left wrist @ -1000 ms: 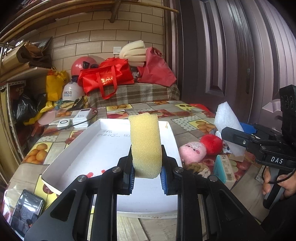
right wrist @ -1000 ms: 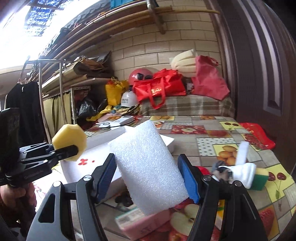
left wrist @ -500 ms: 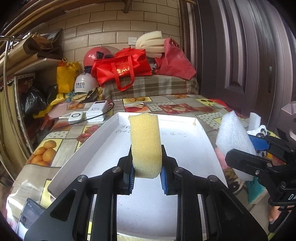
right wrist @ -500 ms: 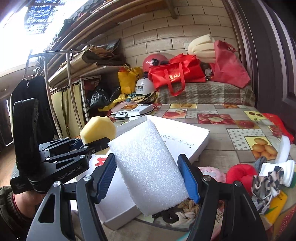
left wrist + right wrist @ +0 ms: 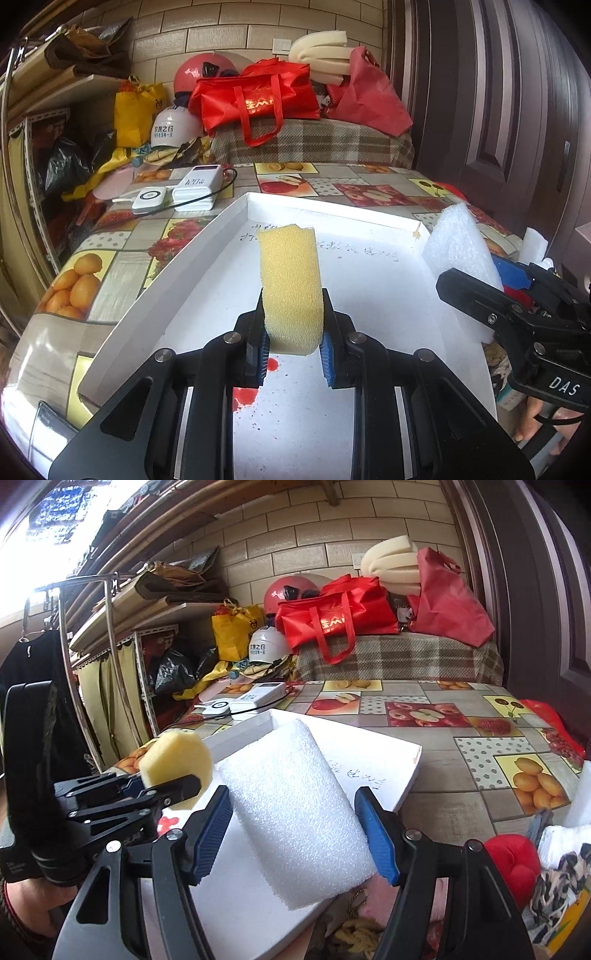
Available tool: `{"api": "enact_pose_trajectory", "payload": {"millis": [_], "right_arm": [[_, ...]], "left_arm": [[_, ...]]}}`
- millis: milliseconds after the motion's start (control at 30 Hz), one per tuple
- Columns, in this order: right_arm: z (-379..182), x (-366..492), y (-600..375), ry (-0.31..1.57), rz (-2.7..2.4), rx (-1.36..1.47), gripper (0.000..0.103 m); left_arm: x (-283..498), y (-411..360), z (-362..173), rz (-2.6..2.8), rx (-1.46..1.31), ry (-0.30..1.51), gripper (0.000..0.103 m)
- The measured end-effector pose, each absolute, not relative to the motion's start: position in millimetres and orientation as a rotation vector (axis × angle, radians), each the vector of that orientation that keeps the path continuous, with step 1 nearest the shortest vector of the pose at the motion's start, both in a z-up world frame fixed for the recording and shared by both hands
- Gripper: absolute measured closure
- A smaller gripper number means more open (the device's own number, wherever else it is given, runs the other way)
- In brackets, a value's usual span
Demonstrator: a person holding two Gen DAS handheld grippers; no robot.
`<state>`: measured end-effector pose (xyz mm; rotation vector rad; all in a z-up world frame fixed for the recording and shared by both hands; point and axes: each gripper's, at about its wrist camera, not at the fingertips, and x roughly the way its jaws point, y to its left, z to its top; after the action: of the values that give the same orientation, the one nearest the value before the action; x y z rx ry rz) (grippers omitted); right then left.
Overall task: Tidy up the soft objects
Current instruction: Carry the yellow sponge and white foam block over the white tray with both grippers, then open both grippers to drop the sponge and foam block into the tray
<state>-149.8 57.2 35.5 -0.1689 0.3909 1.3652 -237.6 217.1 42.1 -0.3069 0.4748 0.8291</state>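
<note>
Tablecloth (image 5: 122, 236) with fruit squares runs along the left side, carrying a white charger (image 5: 149, 198) and a power bank (image 5: 197, 181) near the far-left corner of the white tray (image 5: 207, 258). A strip of bare cloth lies between those devices and the tray's left rim. A phone (image 5: 51, 424) lies at the near-left table edge, just beside the tray's near corner.

The left gripper (image 5: 291, 354) hangs over the tray's middle, its blue pads clamped on the lower end of the yellow sponge (image 5: 290, 284), which stands upright and clear of the tray floor. White floor with red spots and handwriting shows on all sides of the sponge, up to the rims.

Further right, the right gripper (image 5: 295, 834) is over the tray's right rim, jaws wide and pressed against both flanks of the white foam block (image 5: 295, 812), which tilts toward the left. In the right wrist view the sponge (image 5: 177, 771) sits just left of the foam block, a narrow gap between them.

Right of the tray, past its rim, a red plush (image 5: 513, 864) and a patterned cloth (image 5: 561, 882) crowd the table's near-right part; farther back the cloth is bare up to the plaid-covered bench (image 5: 399, 657).
</note>
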Motion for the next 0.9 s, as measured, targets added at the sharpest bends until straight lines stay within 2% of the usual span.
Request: {"api": "enact_pose_trajectory", "payload": {"millis": [600,700,733,767,800,833,867,900], "right_arm": [[35,-161,91,0.393,1.375,-0.249,0.034],[37,-167,90,0.363,1.385,-0.261,0.016],[38,-167,88,0.351,1.382,-0.254,0.014],[38,-167,87,0.344,1.382,-0.249,0.013],[39,-167,88,0.34,1.382,-0.246,0.01],[40,-166,86,0.337,1.381,-0.233,0.003],[40,-164,85,0.341,1.378,-0.223,0.0],[40,-162,85,0.35,1.378,-0.219,0.0]], "left_arm": [[-239,229,42,0.914,-0.329,0.469,0.081],[-243,226,45,0.962,-0.313,0.449,0.079],[-245,225,46,0.972,-0.312,0.436,0.076],[-247,225,46,0.983,-0.311,0.424,0.06],[-251,225,47,1.013,-0.318,0.409,0.038],[-255,228,47,1.027,-0.333,0.396,0.028],[-259,230,47,1.027,-0.35,0.383,0.018],[-262,231,47,1.032,-0.363,0.371,0.017]]}}
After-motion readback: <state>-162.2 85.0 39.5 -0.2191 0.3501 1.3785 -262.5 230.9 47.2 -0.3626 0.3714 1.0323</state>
